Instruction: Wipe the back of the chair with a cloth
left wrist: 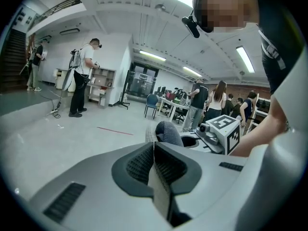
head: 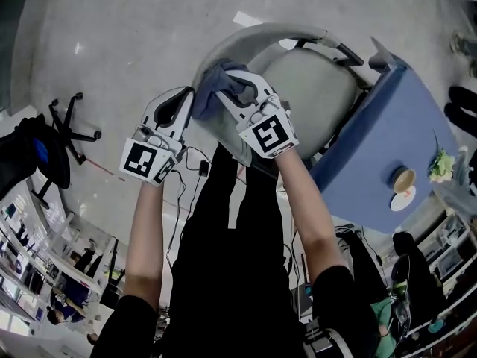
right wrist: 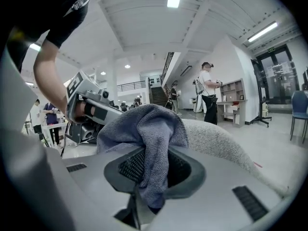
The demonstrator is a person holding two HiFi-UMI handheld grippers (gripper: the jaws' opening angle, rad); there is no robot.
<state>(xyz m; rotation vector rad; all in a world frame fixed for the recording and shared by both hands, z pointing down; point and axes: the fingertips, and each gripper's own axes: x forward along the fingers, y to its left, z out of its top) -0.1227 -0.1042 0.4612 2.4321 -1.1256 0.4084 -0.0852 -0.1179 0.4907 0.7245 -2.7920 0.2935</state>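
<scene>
Cloth [head: 214, 89] pinched in R tongs [head: 237, 88], on chair back [head: 262, 33]; L tongs [left wrist: 155, 165] pressed together, empty, just beside.

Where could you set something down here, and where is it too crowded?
Free: the chair seat, inside the curved chair back; the blue table, between the chair and the cup; the floor beyond the chair back. Crowded: the back's rim, where the cloth, left claw and right claw cluster.
</scene>
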